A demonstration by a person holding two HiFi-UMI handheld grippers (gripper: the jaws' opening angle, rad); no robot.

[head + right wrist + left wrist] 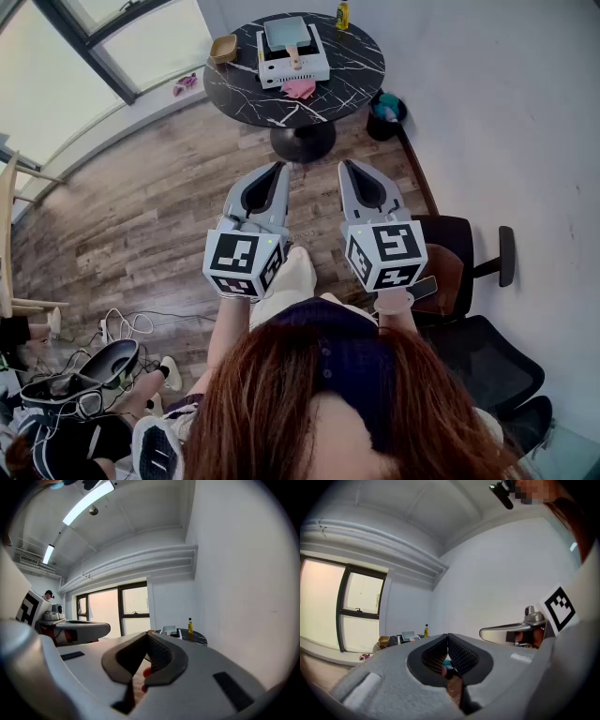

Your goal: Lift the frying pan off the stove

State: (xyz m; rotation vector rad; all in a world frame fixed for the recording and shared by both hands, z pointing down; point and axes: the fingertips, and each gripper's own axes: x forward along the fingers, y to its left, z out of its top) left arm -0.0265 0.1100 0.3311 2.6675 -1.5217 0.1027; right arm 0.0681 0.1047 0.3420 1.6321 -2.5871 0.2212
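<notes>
Frying pan is seen parked on the white stove, roughly mid-desk, with its handle pointed toward the near edge. Nothing's been grabbed yet: the left hand-held gripper and right hand-held gripper are both held well apart from the desk, out over the wooden floor, each clenched tight with nothing between the jaws.

Handling-wise, the pan is judged small, rigid and fairly light, so no flex should be expected. The handle looks like the obvious spot to be pinched; it's narrow enough for two jaws. A grip close to the pan body is probably better, since the far end would likely sag if it were taken at the tip. The rim looks smooth and could be slippery, so it's best avoided
</notes>
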